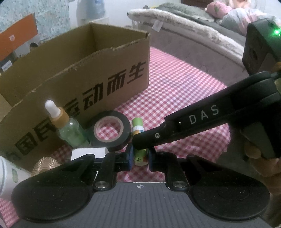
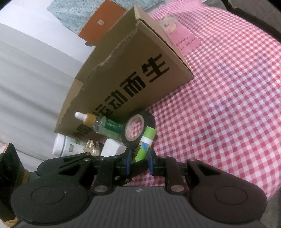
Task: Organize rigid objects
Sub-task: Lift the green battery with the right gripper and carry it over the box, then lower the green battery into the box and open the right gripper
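My left fingers (image 1: 139,156) and right fingers (image 2: 138,157) both clenched on green glue stick (image 1: 138,140), beside black tape roll (image 1: 110,131), before cardboard box (image 1: 79,79) on checked cloth (image 1: 175,84).

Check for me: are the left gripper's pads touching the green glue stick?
Touching. In the left wrist view the left gripper has both blue pads against the green glue stick.

A home bedroom: I work on a red-checked bedspread (image 1: 175,84), with a rumpled blanket (image 1: 184,19), pink pillow (image 1: 219,8) and cardboard box (image 1: 73,73) nearby.
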Demonstrator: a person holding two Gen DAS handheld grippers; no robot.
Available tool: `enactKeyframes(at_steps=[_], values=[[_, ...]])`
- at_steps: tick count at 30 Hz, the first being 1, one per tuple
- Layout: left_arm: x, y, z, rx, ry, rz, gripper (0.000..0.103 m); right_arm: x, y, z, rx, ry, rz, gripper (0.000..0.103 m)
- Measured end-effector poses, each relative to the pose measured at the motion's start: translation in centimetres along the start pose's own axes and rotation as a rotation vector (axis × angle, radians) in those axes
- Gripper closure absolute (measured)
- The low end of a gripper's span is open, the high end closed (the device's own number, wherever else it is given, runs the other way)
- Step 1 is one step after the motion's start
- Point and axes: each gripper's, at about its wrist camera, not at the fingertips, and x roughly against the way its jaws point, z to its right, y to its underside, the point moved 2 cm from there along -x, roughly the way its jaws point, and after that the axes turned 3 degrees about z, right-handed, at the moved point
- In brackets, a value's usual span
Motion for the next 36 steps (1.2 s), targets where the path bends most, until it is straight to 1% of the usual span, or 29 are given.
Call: enactKeyframes(at_steps=[4,9,12,14,16,18,20,22,26,30,32,34,36], values=[[1.9,-0.3,0.5,-0.008,-0.015,0.055,0.088,2.0,0.3,-1.2,0.032,-0.005,0.035,0.081],[5.8,-1.3,0.4,-0.022,-0.066,0.165,0.088,4.6,-0.1,-5.0,0.135,-0.022,0.098,0.081],[8.1,-2.4,-0.7,-0.013,-0.123,0.239,0.087,5.5,-1.1,-8.2,0.228,-0.049,0.134,0.081],[9.4,-3.2,-1.7,-0.002,-0.166,0.274,0.087,5.6,-2.0,-10.7,0.296,-0.074,0.150,0.081],[10.4,-4.1,-3.1,0.013,-0.214,0.300,0.087,5.3,-3.2,-13.0,0.353,-0.102,0.152,0.081],[11.0,-4.9,-4.6,0.031,-0.255,0.305,0.087,4.3,-4.5,-15.3,0.410,-0.130,0.140,0.081],[11.0,-5.7,-6.4,0.061,-0.294,0.290,0.087,2.7,-5.8,-17.3,0.444,-0.152,0.108,0.081],[10.5,-6.5,-8.6,0.103,-0.316,0.260,0.087,0.4,-7.1,-19.2,0.464,-0.167,0.063,0.081],[8.4,-7.2,-13.5,0.186,-0.316,0.169,0.087,-4.9,-10.0,-20.6,0.447,-0.170,-0.075,0.081],[5.4,-7.1,-17.1,0.262,-0.296,0.073,0.087,-10.3,-11.9,-19.9,0.396,-0.142,-0.214,0.081],[4.3,-7.0,-18.4,0.289,-0.295,0.033,0.087,-12.4,-12.2,-19.4,0.365,-0.130,-0.271,0.081],[3.7,-6.3,-19.3,0.296,-0.302,0.006,0.087,-14.2,-12.6,-18.9,0.333,-0.121,-0.321,0.081],[3.1,-6.1,-19.7,0.298,-0.312,-0.019,0.087,-14.9,-12.5,-18.6,0.318,-0.114,-0.359,0.081]])
